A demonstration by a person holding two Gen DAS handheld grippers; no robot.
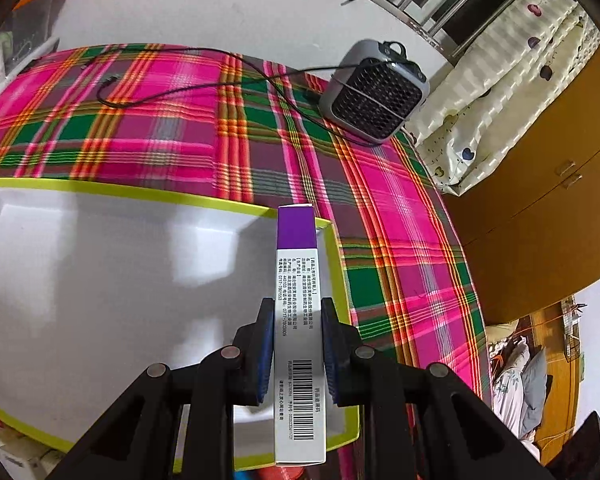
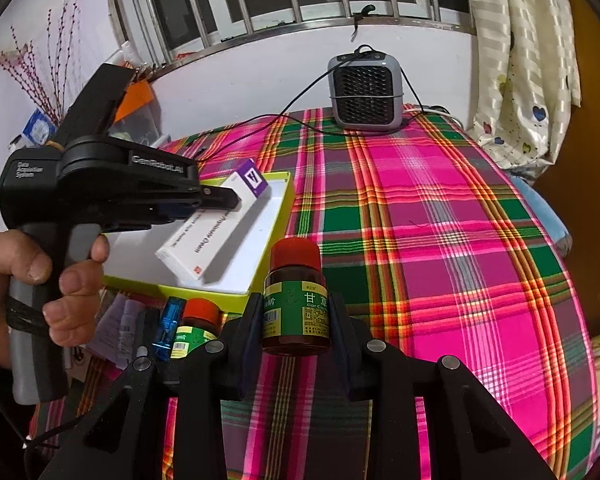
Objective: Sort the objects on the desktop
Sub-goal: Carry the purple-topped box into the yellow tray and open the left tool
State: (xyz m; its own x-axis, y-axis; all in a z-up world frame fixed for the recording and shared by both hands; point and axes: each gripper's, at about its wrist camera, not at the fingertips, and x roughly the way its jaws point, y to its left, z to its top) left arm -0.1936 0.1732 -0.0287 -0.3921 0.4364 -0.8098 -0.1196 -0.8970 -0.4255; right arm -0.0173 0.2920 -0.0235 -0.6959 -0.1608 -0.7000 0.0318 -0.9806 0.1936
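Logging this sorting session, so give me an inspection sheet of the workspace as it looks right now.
Surface: plaid cloth, mostly bare.
Job's things: white and purple carton above green-rimmed tray; brown bottle.
Clutter: second bottle, blue item, packets by tray.
Grippers: left gripper shut on carton; right gripper fingers grip brown bottle.
Cables: black cord from grey fan.
Surroundings: barred window, curtain, cabinet.

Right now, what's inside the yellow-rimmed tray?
The tray floor looks bare white. The medicine box held by the left gripper hangs over it, hiding a strip of floor.
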